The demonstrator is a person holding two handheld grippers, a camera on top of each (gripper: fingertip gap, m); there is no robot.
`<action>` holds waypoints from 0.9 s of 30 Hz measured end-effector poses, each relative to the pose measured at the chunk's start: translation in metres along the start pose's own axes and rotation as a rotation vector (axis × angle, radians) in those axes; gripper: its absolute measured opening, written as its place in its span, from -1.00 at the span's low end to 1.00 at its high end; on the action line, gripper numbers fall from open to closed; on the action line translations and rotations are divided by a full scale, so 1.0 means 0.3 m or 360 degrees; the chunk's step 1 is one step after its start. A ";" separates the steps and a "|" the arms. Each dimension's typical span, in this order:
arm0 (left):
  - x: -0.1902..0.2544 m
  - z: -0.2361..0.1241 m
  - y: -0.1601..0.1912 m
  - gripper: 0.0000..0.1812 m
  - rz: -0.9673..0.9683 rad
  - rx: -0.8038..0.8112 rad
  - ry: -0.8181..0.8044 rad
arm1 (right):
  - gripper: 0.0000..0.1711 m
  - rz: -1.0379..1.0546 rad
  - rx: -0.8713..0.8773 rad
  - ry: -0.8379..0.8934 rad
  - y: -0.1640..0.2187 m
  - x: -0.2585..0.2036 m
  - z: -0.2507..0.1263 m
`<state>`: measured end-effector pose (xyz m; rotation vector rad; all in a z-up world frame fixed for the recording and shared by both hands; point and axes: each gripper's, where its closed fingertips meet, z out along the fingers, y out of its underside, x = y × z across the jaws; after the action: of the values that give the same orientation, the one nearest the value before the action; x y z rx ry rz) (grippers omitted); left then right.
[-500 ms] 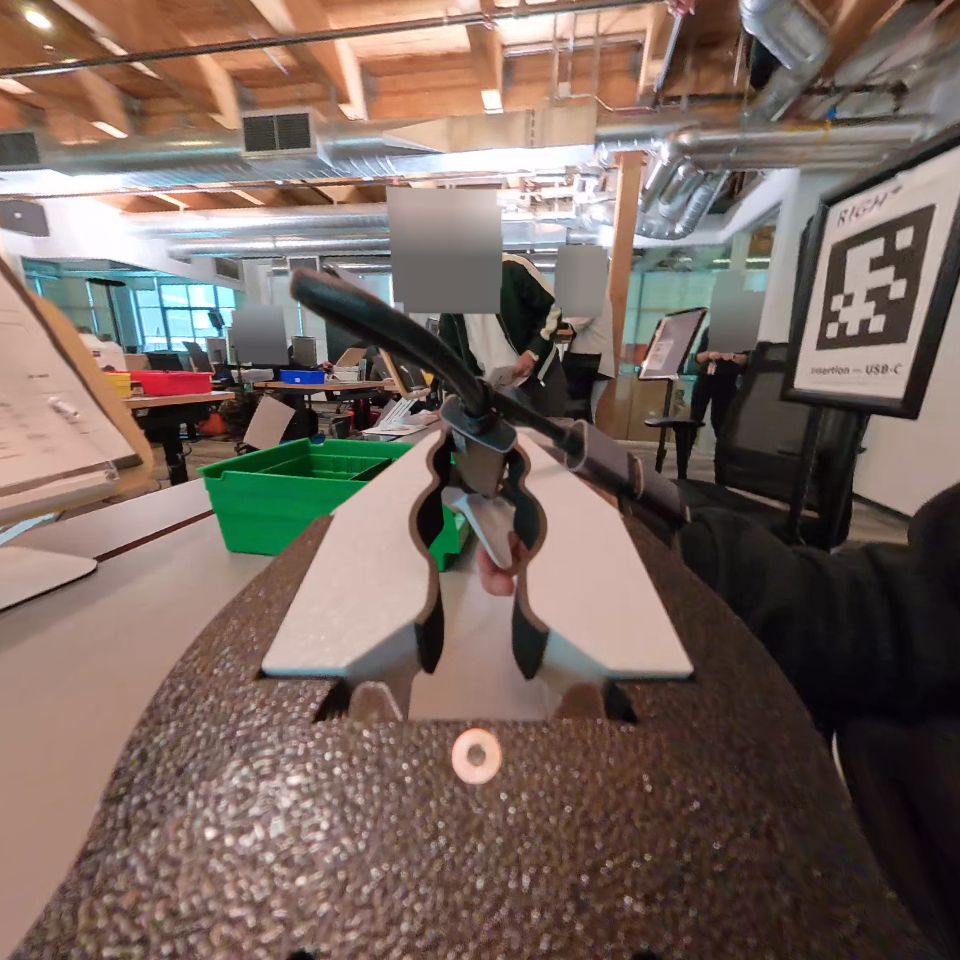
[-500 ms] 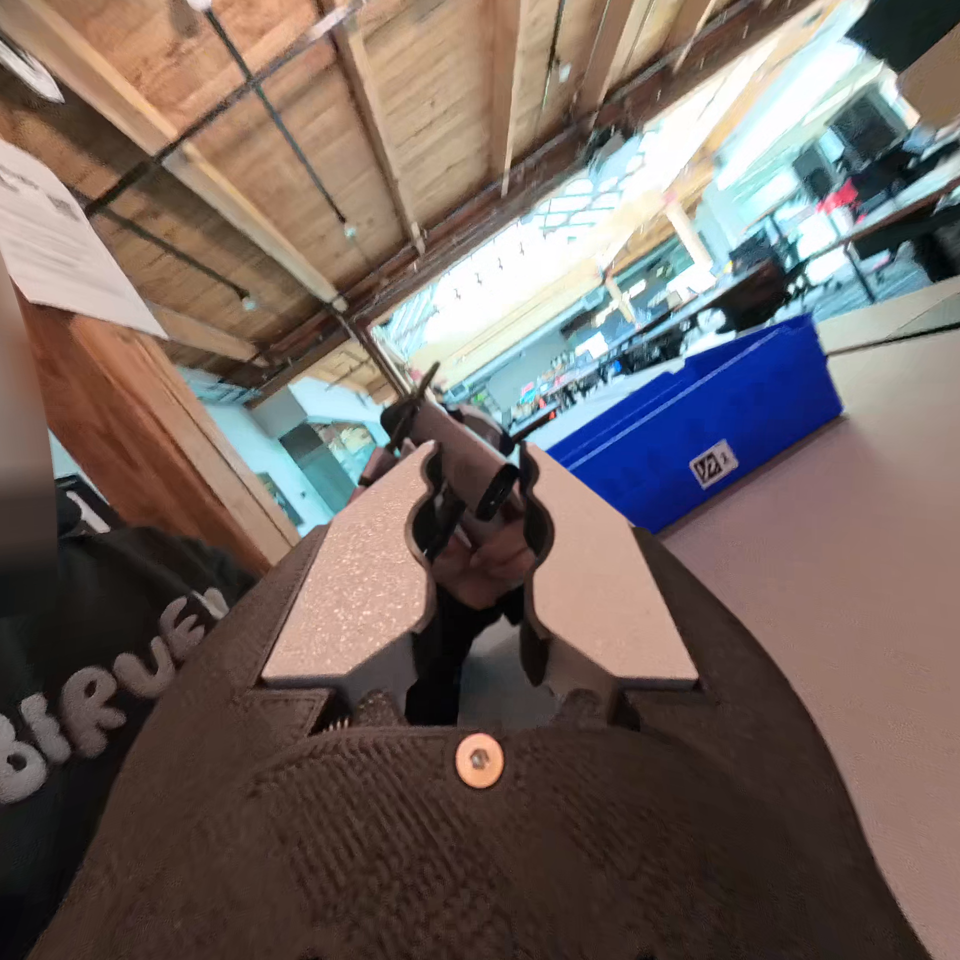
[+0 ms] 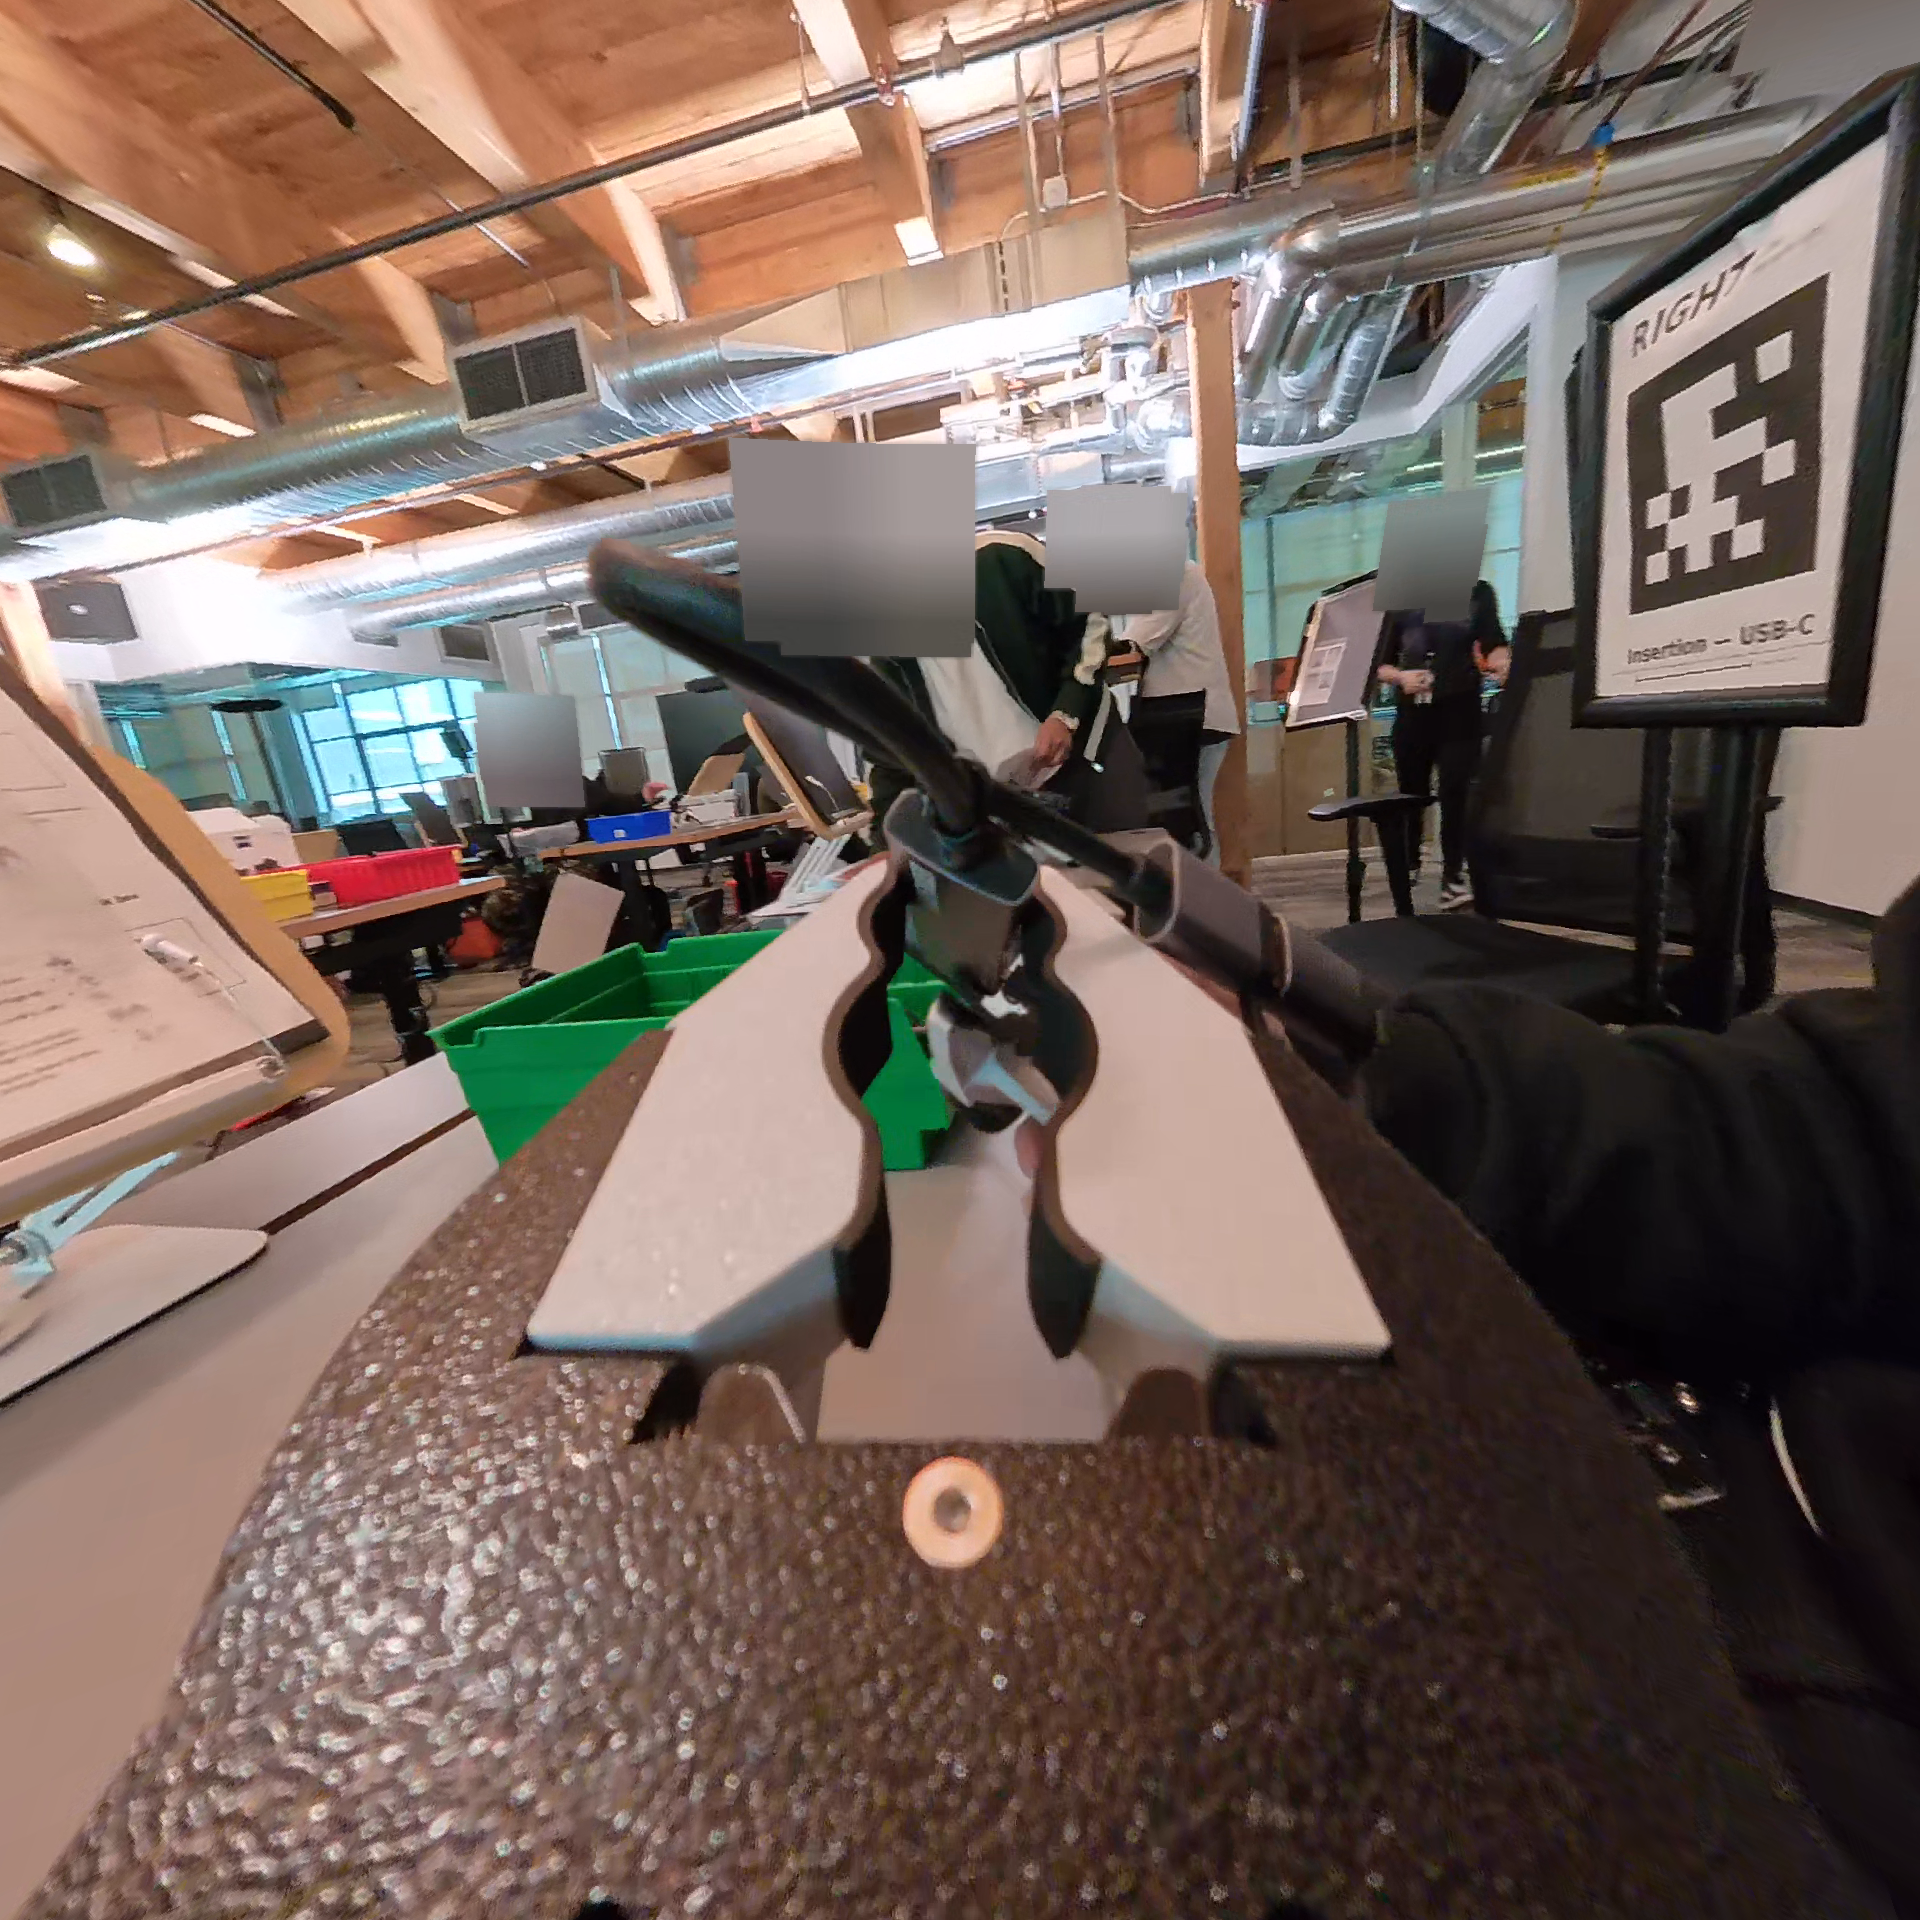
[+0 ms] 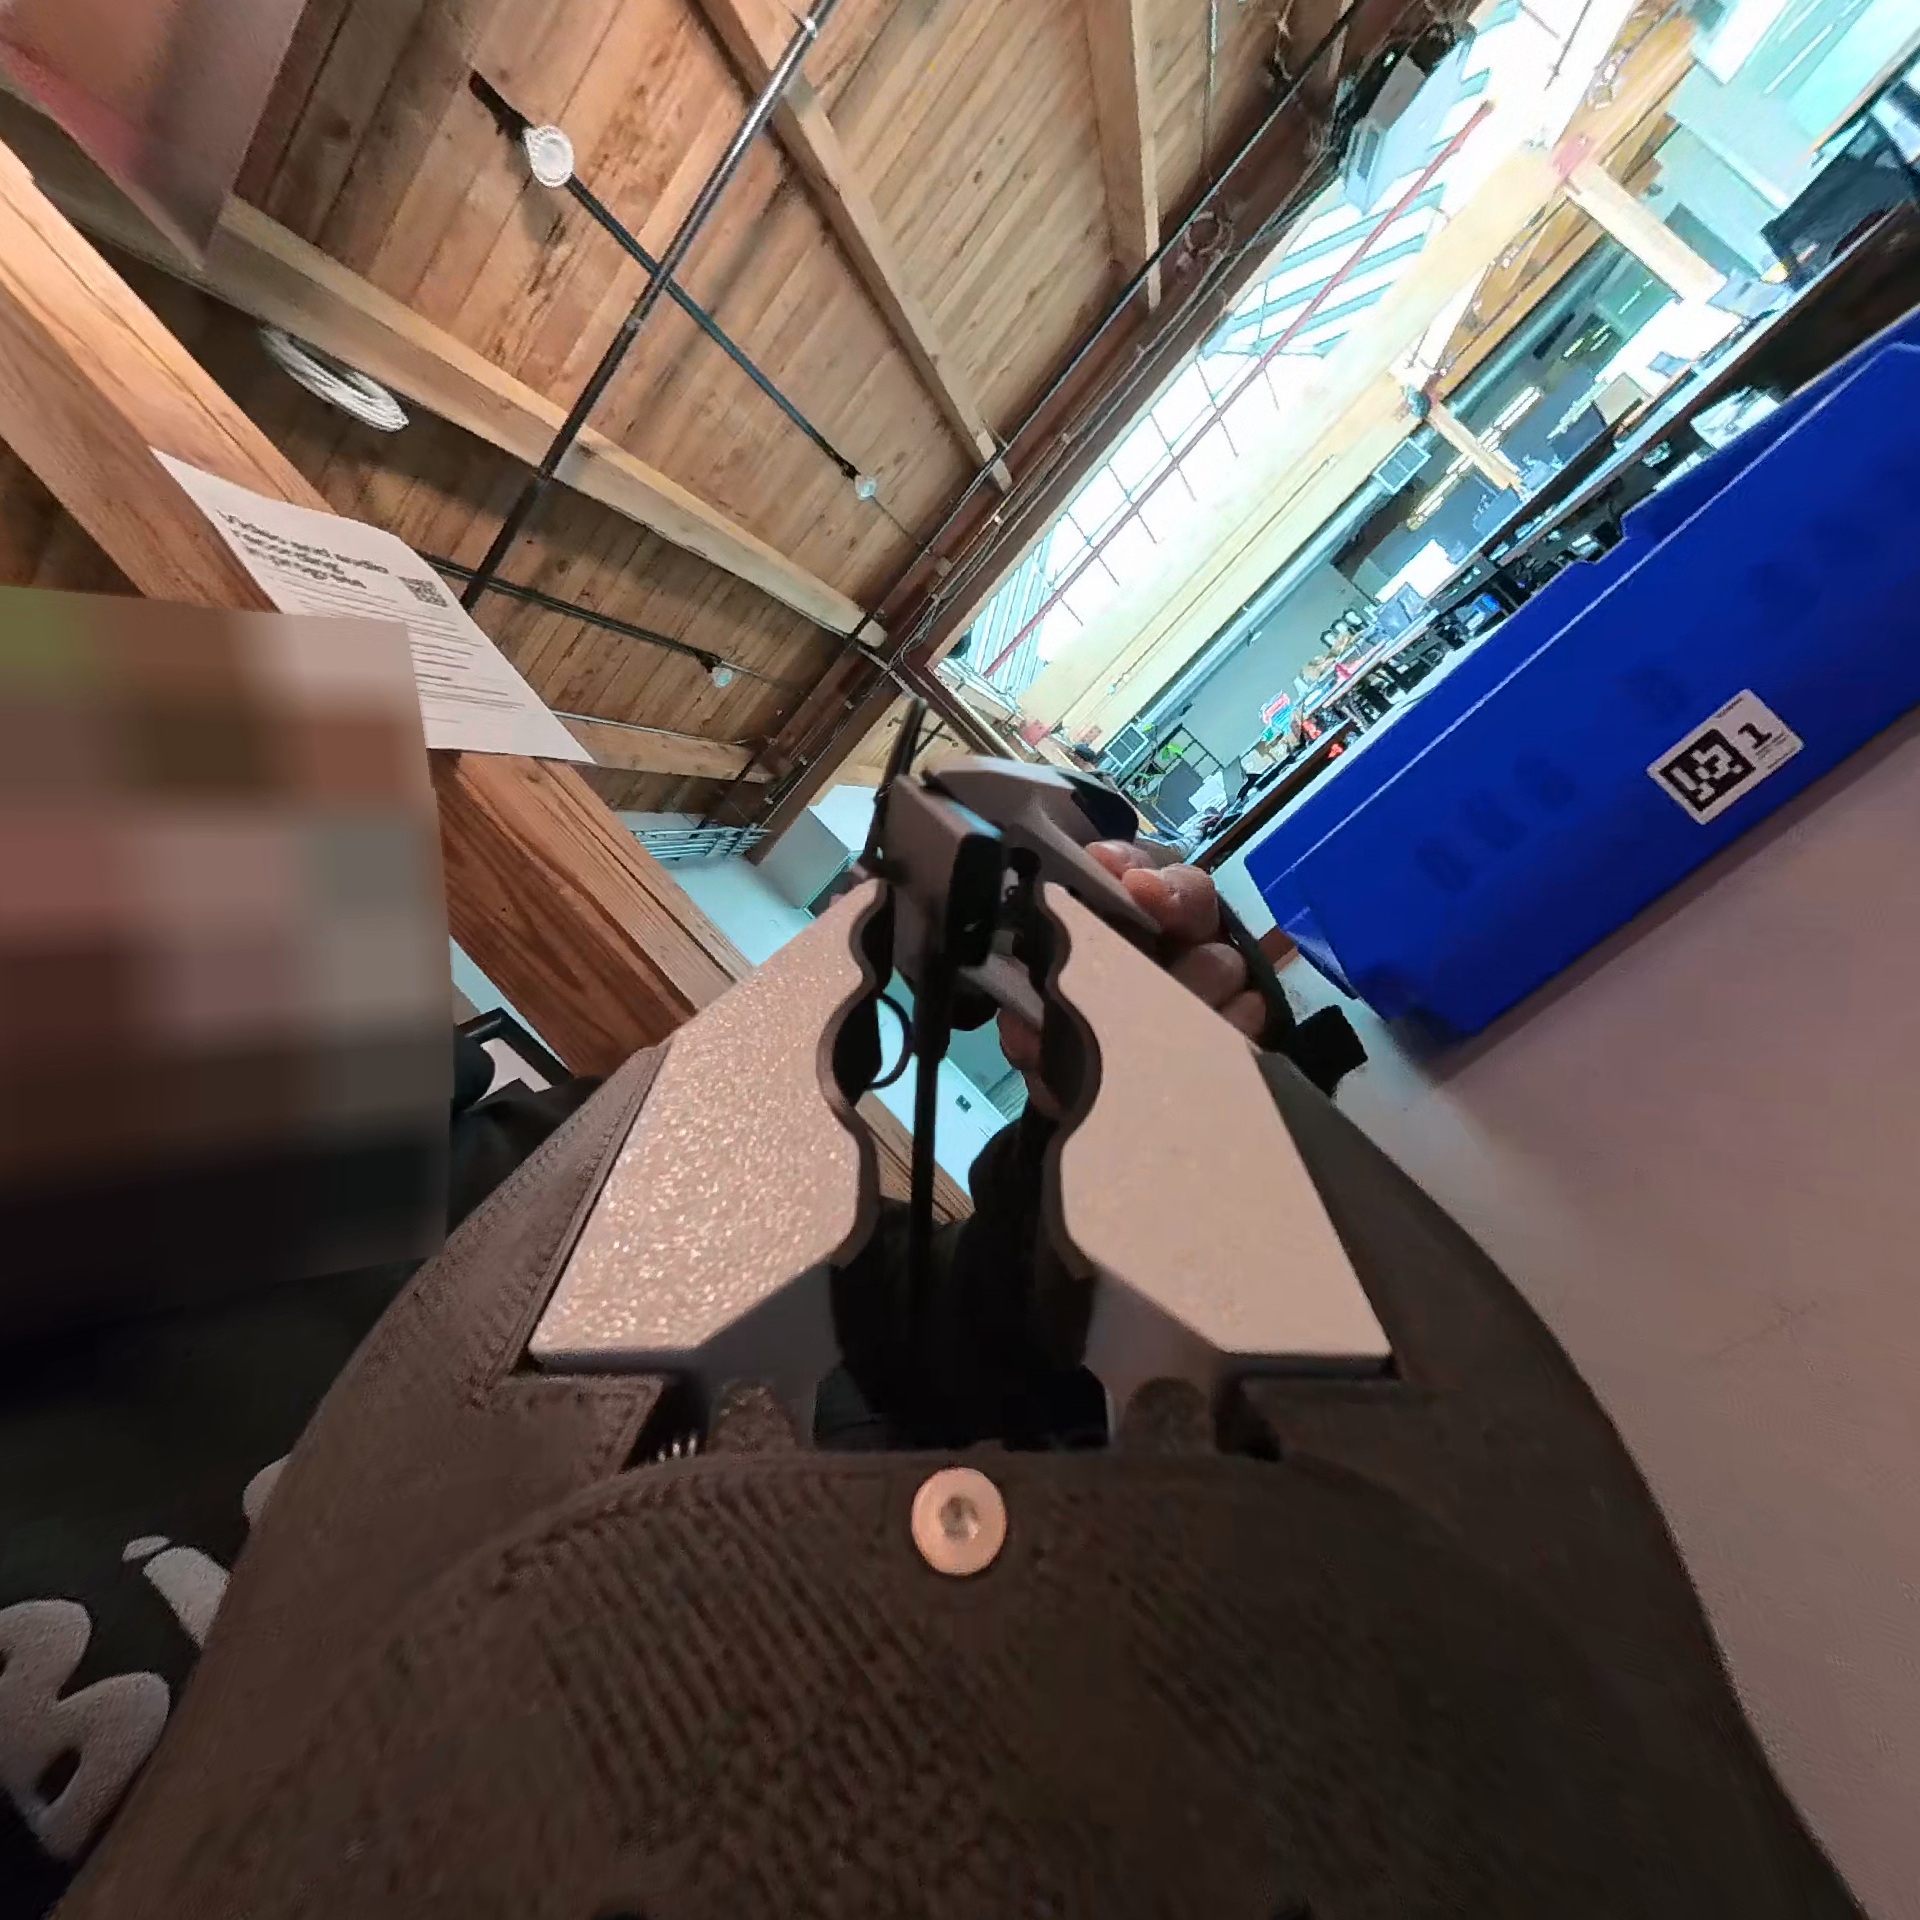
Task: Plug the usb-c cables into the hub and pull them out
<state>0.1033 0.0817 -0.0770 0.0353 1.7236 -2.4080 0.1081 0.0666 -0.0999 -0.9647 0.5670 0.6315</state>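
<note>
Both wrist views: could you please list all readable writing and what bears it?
I don't copy writing; its bearers:
Black-framed white sign: legible print.
White sheet on wooden stand: blurred.
White sticker on blue plastic bin: legible.
White paper on wooden post: too small.
White letters on black sweatshirt: cut off.

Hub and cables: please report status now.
Left tongs shut on hub. Right tongs shut on cable plug. Both held above the table; nothing in the way.

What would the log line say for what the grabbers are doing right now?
left gripper: shut on hub | right gripper: shut on usb-c plug | plugged in: cannot tell
</note>
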 end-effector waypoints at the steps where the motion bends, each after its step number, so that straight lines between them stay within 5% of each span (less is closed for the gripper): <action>1: 0.009 0.001 0.006 -0.77 -0.0011 -0.0013 0.0034 | -0.77 0.0002 0.0016 0.0005 -0.003 0.003 0.004; 7: -0.026 -0.011 0.056 -0.78 -0.0004 -0.0128 -0.0035 | -0.89 0.0057 0.0089 0.0027 -0.033 0.026 0.007; 12: -0.046 -0.033 0.083 -0.63 0.0445 -0.0274 -0.0160 | -0.91 0.0176 0.0042 0.0162 -0.023 0.056 -0.011; 18: 0.006 -0.052 0.202 -0.68 0.0649 -0.0608 0.0041 | -0.91 0.0231 -0.0083 0.0186 0.022 0.064 -0.006; 27: -0.002 -0.031 0.176 -0.72 0.0768 -0.0556 -0.0046 | -0.91 0.0251 -0.0082 0.0125 0.023 0.049 -0.013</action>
<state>0.1116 0.0743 -0.1294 0.3262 1.8401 -1.7432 0.1126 0.0697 -0.1158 -1.0030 0.7045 0.7543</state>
